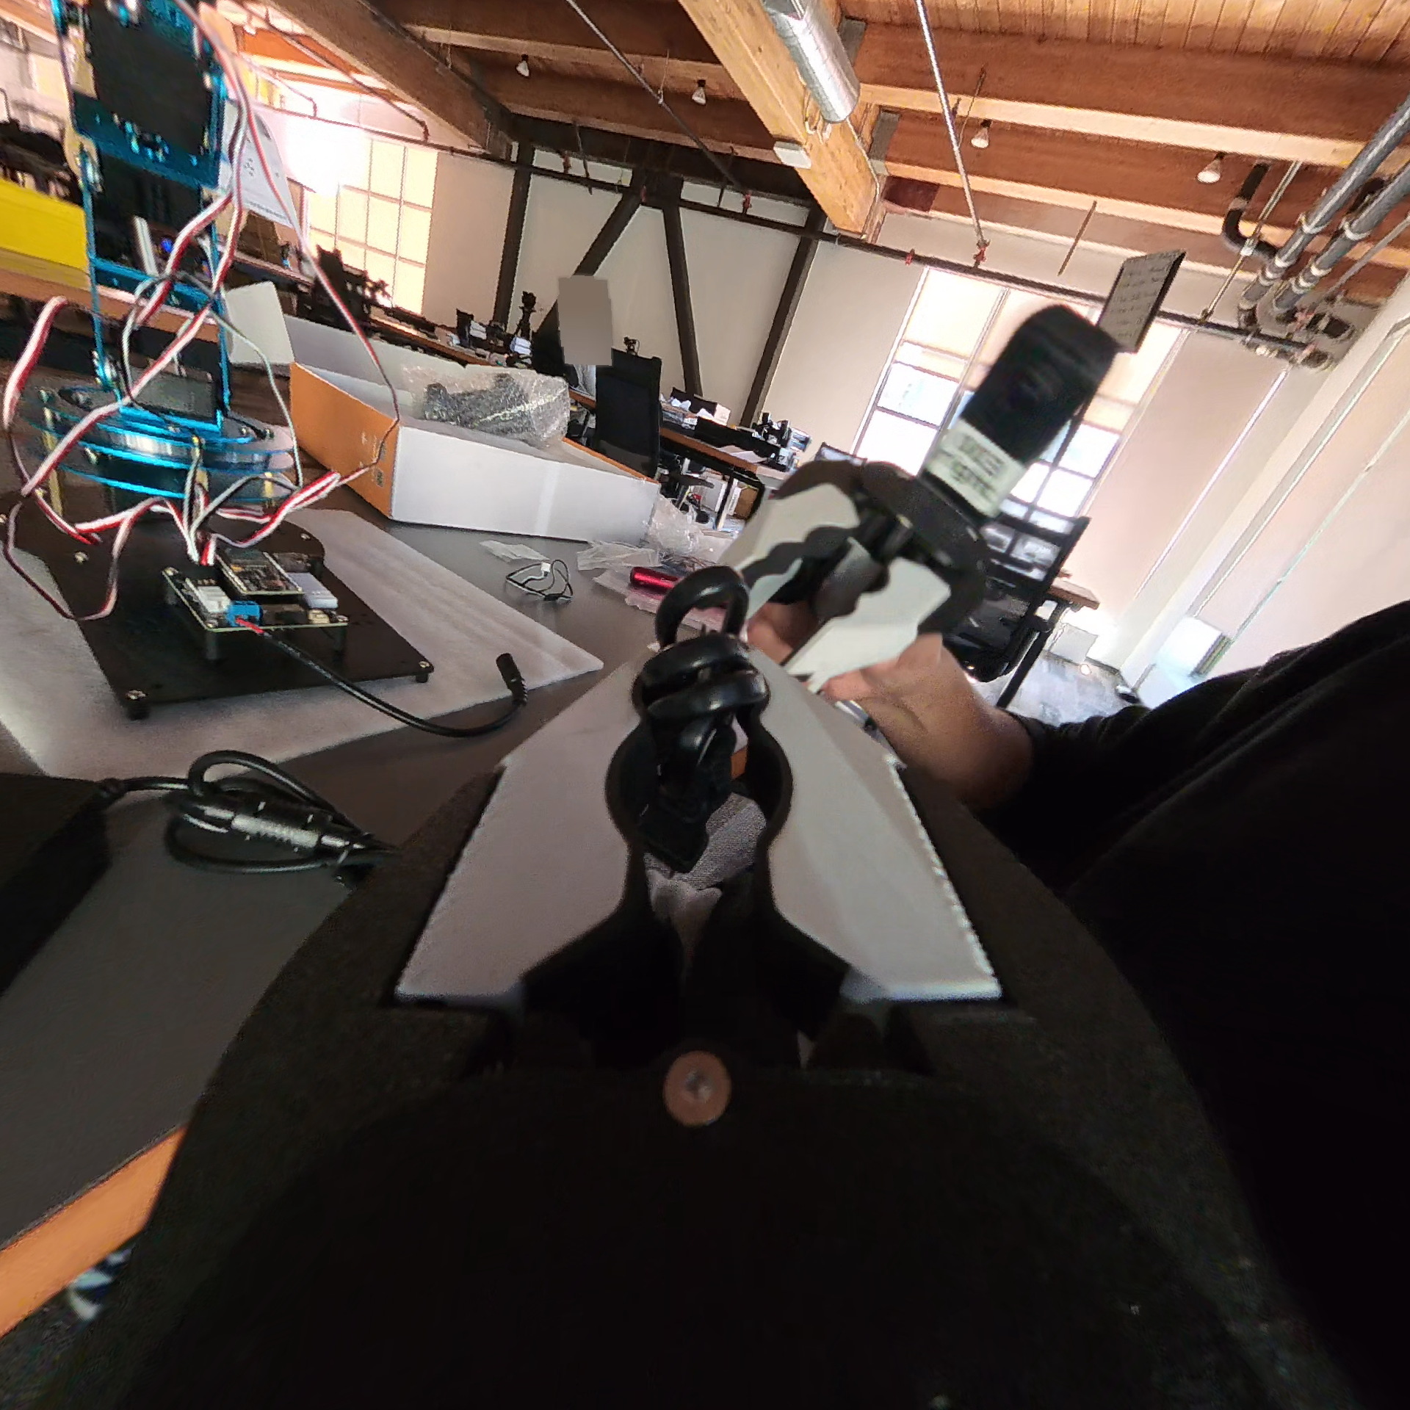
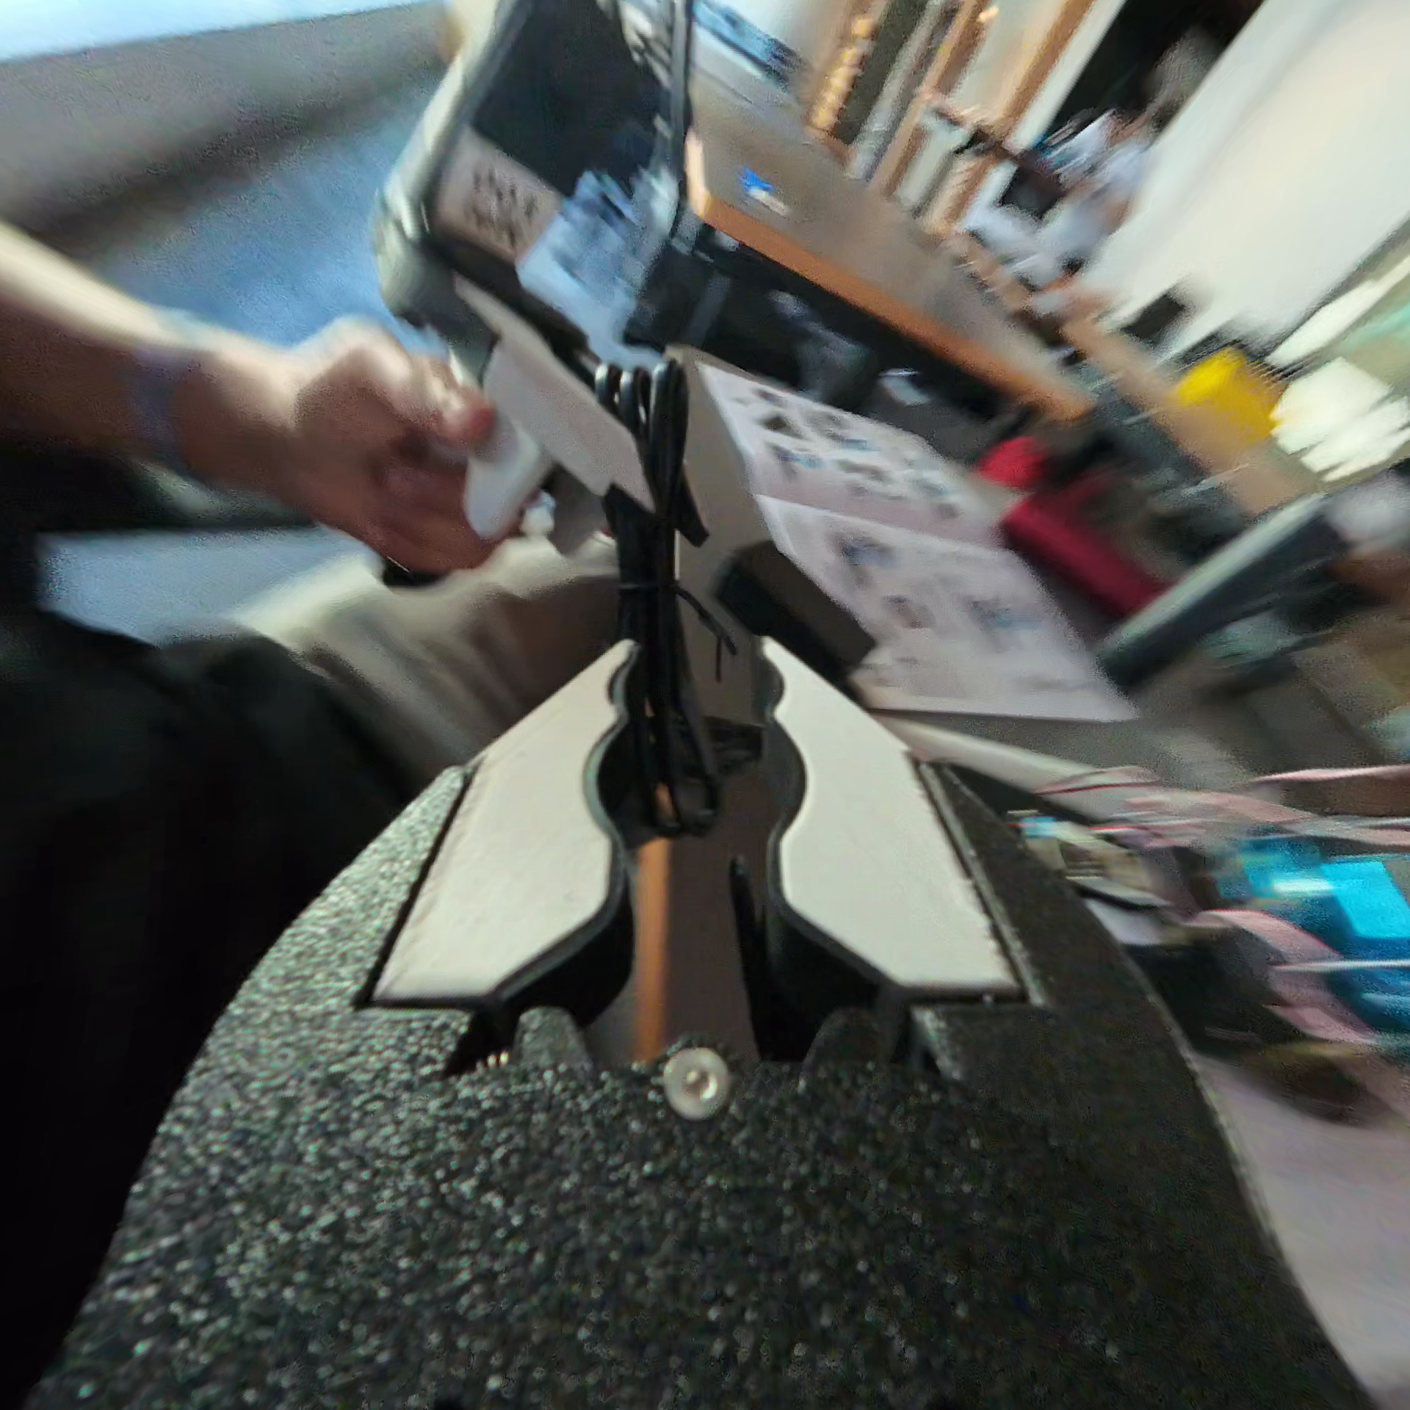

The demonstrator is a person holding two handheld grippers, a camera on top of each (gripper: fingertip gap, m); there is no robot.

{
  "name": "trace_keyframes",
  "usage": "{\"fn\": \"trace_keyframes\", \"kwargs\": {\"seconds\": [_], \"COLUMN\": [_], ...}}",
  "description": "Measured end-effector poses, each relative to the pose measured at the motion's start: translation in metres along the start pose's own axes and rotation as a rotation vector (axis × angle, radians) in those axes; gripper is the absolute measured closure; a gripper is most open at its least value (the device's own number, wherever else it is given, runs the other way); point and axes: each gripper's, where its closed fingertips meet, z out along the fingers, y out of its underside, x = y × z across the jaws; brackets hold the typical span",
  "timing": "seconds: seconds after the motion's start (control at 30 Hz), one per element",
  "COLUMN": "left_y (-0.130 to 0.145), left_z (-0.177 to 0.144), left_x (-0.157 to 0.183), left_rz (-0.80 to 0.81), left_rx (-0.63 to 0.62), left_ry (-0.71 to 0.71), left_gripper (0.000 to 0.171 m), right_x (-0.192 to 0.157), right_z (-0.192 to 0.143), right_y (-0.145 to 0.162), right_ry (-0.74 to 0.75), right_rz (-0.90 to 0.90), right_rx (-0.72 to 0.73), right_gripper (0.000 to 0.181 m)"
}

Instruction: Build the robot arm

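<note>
The left gripper (image 1: 698, 687) is clenched on a bundled black cable (image 1: 698, 706). The coil sits between its two white fingers (image 1: 549, 854), squeezed at the tips, with one loop standing out just past them and the plug end hanging back into the gap toward the palm.

In the right wrist view the same cable (image 2: 662, 610) runs from the far gripper down into the gap between the right gripper (image 2: 698, 664) fingers (image 2: 519, 839). A thin tie binds the bundle just beyond the tips, and its lower loops lie in the rounded recess between the fingers. These fingers stand apart, with space showing on either side of the bundle; whether they press it cannot be told, as the frame is heavily blurred.

The right gripper (image 1: 839, 580) also shows in the left wrist view, just beyond and to the right of the left fingertips, held by a hand (image 1: 908, 687).

Ahead and to the left of the left fingers:
- a black base plate carrying a circuit board (image 1: 259, 595)
- a blue framed assembly (image 1: 152, 229) strung with red and white wires
- an open orange and white box (image 1: 458, 465) farther off
- a second coiled black cable (image 1: 259, 816) on the grey table (image 1: 152, 992), near the left finger's outer side.

Beyond the right fingers, to their right, lies an open printed booklet (image 2: 900, 549).
</note>
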Motion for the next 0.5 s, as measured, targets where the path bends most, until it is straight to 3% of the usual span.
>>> {"fn": "trace_keyframes", "kwargs": {"seconds": [0.1, 0.17, 0.33, 0.4, 0.5], "left_y": [-0.002, -0.002, 0.003, 0.004, 0.006], "left_z": [-0.001, -0.001, 0.003, 0.003, 0.004], "left_x": [0.005, 0.008, 0.013, 0.014, 0.013], "left_rz": [0.063, 0.099, 0.157, 0.155, 0.162], "left_rx": [0.008, 0.003, -0.019, -0.025, -0.034], "left_ry": [0.009, 0.010, 0.003, 0.008, 0.005], "left_gripper": [0.157, 0.157, 0.156, 0.157, 0.157], "right_x": [-0.003, -0.005, -0.012, -0.012, -0.009], "right_z": [-0.008, -0.010, -0.006, -0.002, -0.001], "right_y": [-0.009, -0.009, -0.008, -0.002, -0.001], "right_ry": [-0.320, -0.472, -0.639, -0.615, -0.594], "right_rz": [0.502, 0.729, 0.927, 0.907, 0.903], "right_rx": [0.113, 0.151, 0.204, 0.189, 0.197], "right_gripper": [0.145, 0.146, 0.167, 0.181, 0.179]}}
